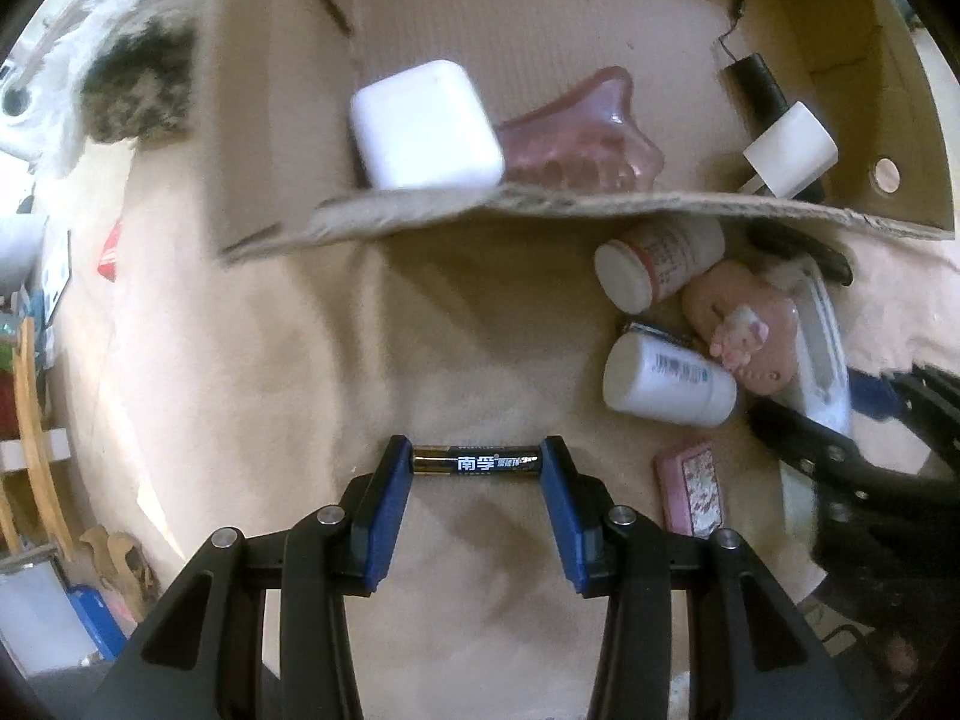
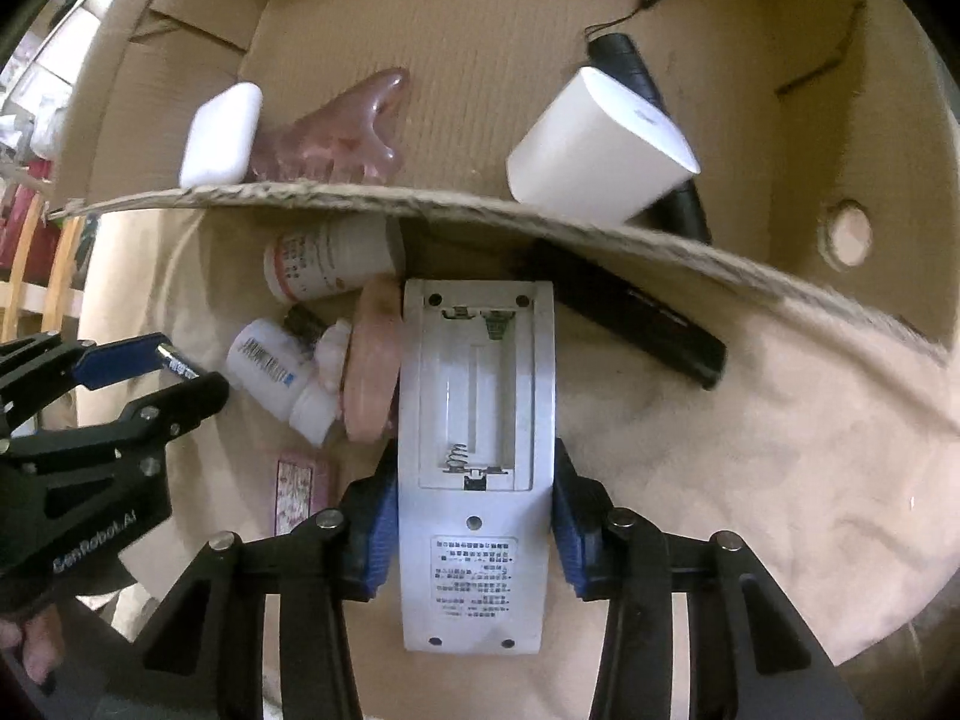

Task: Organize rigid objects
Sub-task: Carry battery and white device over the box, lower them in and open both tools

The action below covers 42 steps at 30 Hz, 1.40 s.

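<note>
My left gripper (image 1: 477, 463) is shut on a black and gold battery (image 1: 477, 462), gripped end to end and held above the tan cloth. It also shows at the left of the right wrist view (image 2: 174, 369). My right gripper (image 2: 475, 492) is shut on a white remote (image 2: 474, 456) held back side up, its battery compartment open and empty. The remote shows at the right edge of the left wrist view (image 1: 819, 354). The cardboard box (image 1: 540, 204) lies ahead of both grippers.
In the box lie a white case (image 1: 426, 126), a pink comb (image 1: 576, 132), a white charger (image 2: 600, 144) and a black cylinder with a cord (image 2: 636, 72). Outside it lie two white pill bottles (image 1: 660, 264) (image 1: 666, 381), a pink compact (image 1: 744, 324), a pink card (image 1: 690, 486) and a black remote (image 2: 636, 312).
</note>
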Each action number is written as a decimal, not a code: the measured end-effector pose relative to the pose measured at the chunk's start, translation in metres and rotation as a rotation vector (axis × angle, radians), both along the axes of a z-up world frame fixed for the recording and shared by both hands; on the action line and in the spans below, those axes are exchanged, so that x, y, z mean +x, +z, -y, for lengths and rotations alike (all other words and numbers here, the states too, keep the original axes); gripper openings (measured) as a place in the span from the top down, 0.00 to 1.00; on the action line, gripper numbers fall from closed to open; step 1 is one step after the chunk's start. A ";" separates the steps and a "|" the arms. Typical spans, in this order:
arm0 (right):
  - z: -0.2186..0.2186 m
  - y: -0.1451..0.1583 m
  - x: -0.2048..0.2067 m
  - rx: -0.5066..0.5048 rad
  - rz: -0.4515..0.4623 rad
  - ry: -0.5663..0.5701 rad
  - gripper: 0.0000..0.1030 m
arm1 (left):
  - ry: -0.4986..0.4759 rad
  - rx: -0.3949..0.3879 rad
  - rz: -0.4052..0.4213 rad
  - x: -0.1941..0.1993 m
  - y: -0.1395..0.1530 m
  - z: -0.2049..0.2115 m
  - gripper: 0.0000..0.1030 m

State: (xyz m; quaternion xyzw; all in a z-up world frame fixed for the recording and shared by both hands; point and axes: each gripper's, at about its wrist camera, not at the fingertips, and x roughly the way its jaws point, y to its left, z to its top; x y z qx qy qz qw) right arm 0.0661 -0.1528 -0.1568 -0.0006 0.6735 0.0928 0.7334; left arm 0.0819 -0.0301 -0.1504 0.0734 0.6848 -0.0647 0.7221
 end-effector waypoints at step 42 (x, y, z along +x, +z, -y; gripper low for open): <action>0.068 0.230 0.026 0.179 0.831 -0.101 0.56 | 0.192 -0.164 0.623 0.053 0.189 -0.014 0.61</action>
